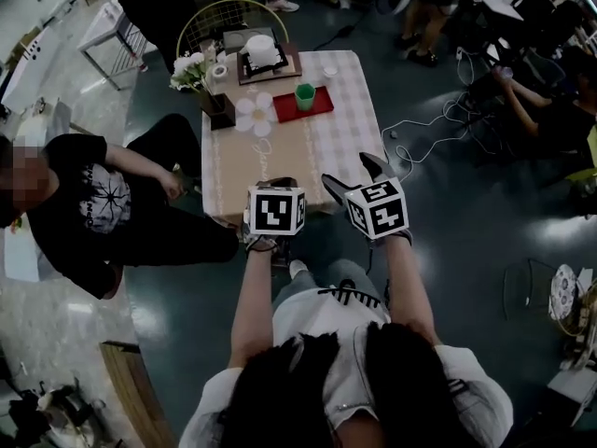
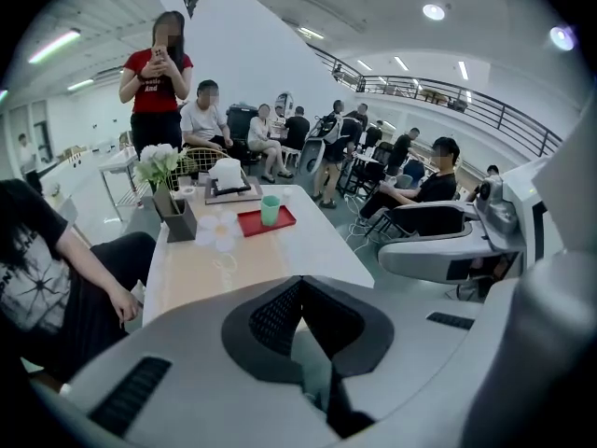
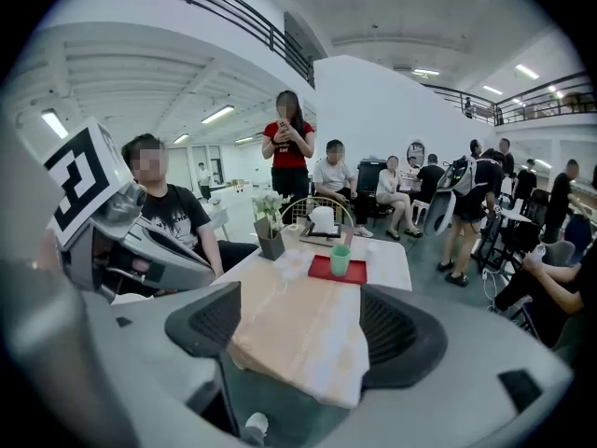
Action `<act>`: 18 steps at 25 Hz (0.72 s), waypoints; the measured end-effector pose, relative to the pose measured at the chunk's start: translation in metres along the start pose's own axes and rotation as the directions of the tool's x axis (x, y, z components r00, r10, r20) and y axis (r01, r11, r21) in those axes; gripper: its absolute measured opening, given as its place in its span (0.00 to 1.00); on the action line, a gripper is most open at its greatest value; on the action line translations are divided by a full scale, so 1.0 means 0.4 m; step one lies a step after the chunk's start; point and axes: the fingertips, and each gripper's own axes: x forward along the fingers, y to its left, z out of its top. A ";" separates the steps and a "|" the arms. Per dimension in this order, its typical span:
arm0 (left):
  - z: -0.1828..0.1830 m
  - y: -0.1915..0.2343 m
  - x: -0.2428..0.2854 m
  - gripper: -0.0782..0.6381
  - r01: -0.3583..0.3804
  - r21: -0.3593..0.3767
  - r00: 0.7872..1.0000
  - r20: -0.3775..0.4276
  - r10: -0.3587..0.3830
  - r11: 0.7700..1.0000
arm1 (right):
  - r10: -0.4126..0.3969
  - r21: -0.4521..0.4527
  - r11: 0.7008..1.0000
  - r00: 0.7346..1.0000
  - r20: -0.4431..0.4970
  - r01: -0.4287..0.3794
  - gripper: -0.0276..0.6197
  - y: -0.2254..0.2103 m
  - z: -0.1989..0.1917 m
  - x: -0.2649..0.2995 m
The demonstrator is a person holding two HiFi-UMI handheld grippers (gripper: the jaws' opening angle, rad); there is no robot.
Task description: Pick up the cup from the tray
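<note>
Left gripper: jaws pressed together, pad against pad, nothing pinched; it hangs at the near edge of the table and touches nothing.
Right gripper: jaws spread wide, with only the table's near end showing through the gap; it holds nothing.
Cup: green, upright on the tray, toward the table's far edge, well apart from both grippers.
Tray: red, flat on the cloth, just beside a white flower-shaped mat.
</note>
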 end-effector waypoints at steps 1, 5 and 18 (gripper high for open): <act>0.000 0.007 0.006 0.12 0.003 -0.003 1.000 -0.004 -0.003 1.000 | -0.002 0.001 1.000 1.000 -0.005 0.002 0.63 -0.002 -0.001 0.011; 0.018 0.044 0.036 0.12 0.009 -0.015 1.000 0.001 -0.009 1.000 | -0.016 -0.006 1.000 1.000 -0.019 0.016 0.63 -0.019 0.012 0.062; 0.192 0.167 0.174 0.12 -0.044 -0.098 0.999 0.011 0.046 0.994 | 0.052 -0.074 0.996 0.997 -0.064 -0.057 0.63 -0.139 0.137 0.306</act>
